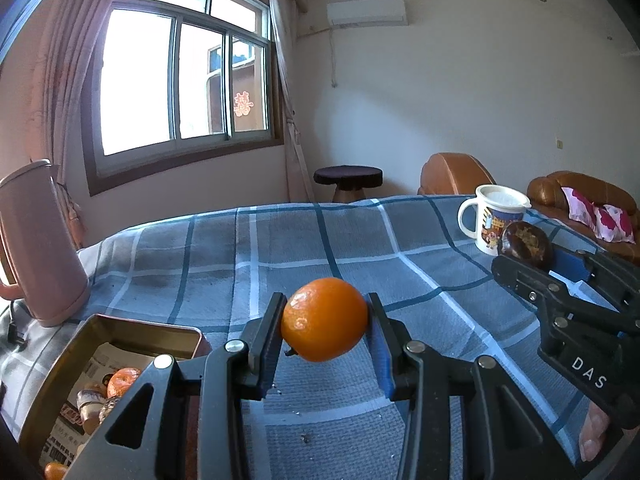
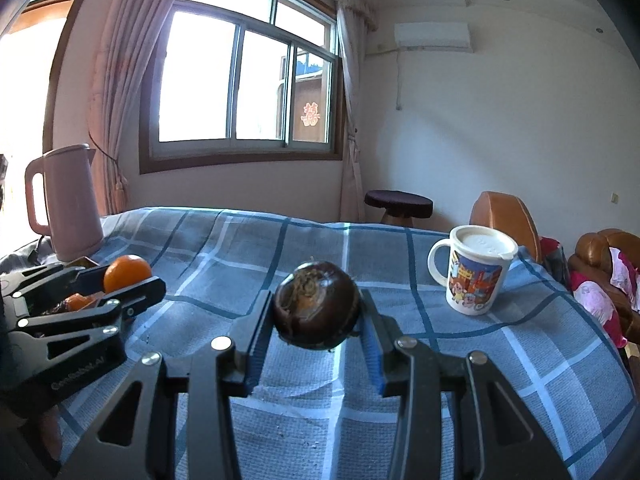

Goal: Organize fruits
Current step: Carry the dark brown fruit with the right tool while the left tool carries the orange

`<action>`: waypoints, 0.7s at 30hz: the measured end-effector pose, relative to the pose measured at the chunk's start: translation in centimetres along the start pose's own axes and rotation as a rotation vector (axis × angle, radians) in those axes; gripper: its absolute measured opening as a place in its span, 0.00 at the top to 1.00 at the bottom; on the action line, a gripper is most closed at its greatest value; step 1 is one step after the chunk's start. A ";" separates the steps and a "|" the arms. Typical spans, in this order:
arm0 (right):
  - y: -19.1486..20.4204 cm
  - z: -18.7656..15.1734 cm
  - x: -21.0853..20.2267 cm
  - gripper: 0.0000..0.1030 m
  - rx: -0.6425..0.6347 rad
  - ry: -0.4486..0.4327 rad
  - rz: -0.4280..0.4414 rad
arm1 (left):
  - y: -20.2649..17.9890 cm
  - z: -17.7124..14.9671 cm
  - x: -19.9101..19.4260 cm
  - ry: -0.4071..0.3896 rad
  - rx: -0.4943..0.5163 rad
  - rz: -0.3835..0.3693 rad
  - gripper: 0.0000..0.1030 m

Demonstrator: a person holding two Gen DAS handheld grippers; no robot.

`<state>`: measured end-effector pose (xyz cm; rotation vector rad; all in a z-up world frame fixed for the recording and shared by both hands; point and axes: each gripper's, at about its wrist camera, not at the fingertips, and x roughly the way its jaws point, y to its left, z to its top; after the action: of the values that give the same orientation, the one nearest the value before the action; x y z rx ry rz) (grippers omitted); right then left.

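Two claws hold fruit above the checked tabletop [image 1: 280,248]: left claw [image 1: 325,322] clamped on a mandarin [image 1: 324,319], right claw [image 2: 316,312] clamped on a dark brown fruit [image 2: 316,305], cartoon mug [image 2: 474,270] ahead-right of it

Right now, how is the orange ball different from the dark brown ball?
The orange fruit is bright and smooth; the dark brown fruit is nearly black, with a rough, scruffy patch on top.
The orange fruit sits in the left hand-held gripper; the dark brown fruit sits in the right hand-held gripper.
Both are round, similar in size, and held up above the blue checked cloth.
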<state>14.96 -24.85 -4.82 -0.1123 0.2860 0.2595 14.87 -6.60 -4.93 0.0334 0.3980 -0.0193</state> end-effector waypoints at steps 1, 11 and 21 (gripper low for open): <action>0.0 0.0 -0.1 0.58 0.001 -0.006 -0.001 | 0.1 0.0 -0.2 -0.009 -0.003 0.003 0.60; 0.3 -0.1 -1.1 0.58 0.001 -0.036 0.012 | 0.5 -0.2 -1.1 -0.044 -0.019 0.012 0.60; 1.0 -0.1 -1.5 0.58 -0.028 -0.046 -0.001 | 0.7 -0.3 -1.7 -0.050 -0.028 0.010 0.60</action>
<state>13.25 -24.23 -4.58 -0.1338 0.2369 0.2645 13.22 -5.84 -4.51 0.0069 0.3477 -0.0051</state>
